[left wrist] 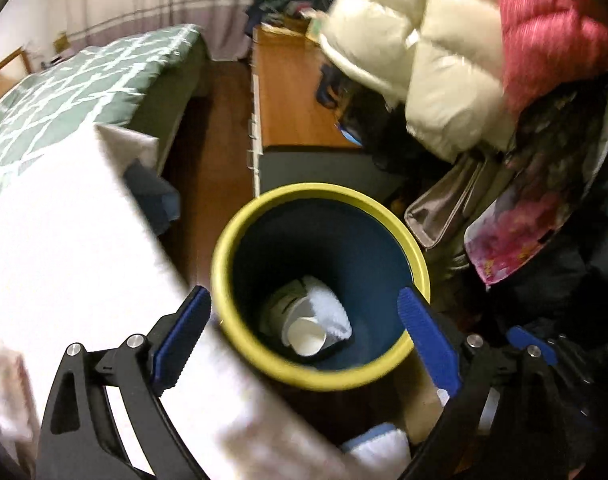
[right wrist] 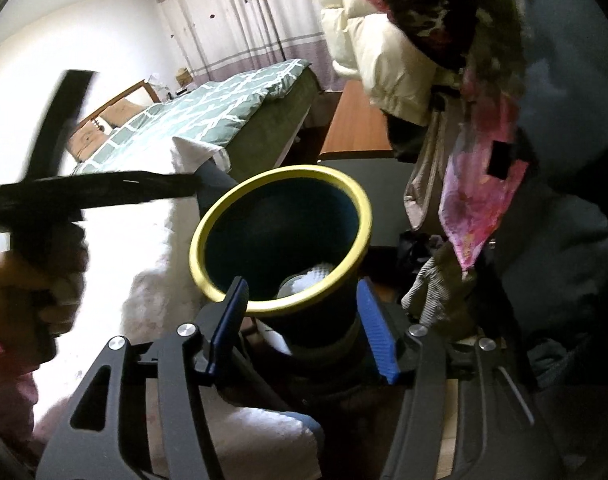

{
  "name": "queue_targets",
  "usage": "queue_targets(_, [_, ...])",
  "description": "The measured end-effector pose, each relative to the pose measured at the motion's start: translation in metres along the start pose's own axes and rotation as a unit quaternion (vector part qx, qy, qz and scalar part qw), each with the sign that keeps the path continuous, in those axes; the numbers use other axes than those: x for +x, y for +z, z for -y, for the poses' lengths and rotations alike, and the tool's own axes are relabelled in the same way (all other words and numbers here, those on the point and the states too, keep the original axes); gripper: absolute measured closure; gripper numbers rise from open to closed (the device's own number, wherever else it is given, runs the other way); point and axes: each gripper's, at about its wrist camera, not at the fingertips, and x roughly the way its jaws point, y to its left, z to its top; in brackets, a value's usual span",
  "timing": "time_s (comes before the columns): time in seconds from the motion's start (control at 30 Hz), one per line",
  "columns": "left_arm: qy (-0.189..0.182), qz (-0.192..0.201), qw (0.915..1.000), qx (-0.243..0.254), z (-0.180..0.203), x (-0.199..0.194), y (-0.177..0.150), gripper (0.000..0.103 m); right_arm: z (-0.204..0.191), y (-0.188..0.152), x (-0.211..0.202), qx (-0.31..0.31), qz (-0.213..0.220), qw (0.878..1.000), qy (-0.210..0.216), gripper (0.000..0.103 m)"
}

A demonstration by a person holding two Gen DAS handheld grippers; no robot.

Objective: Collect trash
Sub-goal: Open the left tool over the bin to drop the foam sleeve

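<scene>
Left gripper (left wrist: 304, 324) spread wide and empty at lower centre of the left view, over the mouth of the yellow-rimmed bin (left wrist: 384, 200), with a paper cup (left wrist: 306, 338) and white crumpled trash (left wrist: 328, 312) lying at the bottom. Right gripper (right wrist: 301, 300) at lower centre of the right view, pads on either side of the bin's (right wrist: 207, 220) dark wall below the rim; grip or mere flanking, cannot tell. Bed (right wrist: 207, 116) at upper left, jacket (left wrist: 436, 80) hanging upper right.
</scene>
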Motion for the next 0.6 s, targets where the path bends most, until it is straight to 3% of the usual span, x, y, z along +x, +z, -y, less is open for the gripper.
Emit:
queue_targets(0.13, [0.029, 0.040, 0.9984, -0.029, -0.026, -0.059, -0.033, 0.007, -0.022, -0.001, 0.007, -0.016, -0.007, 1.000, 0.016, 0.049])
queue_targets(0.3, [0.086, 0.092, 0.9898, -0.066, -0.065, -0.137, -0.087, 0.006, -0.062, -0.001, 0.020, -0.050, -0.017, 0.998, 0.045, 0.048])
queue_targets(0.47, [0.160, 0.134, 0.9695, -0.127, -0.115, -0.212, -0.152, 0.006, -0.118, -0.003, 0.032, -0.087, -0.026, 0.992, 0.085, 0.048])
queue_targets(0.6, [0.195, 0.148, 0.9523, -0.183, -0.154, -0.253, -0.199, 0.006, -0.173, -0.009, 0.046, -0.129, -0.039, 0.984, 0.114, 0.048])
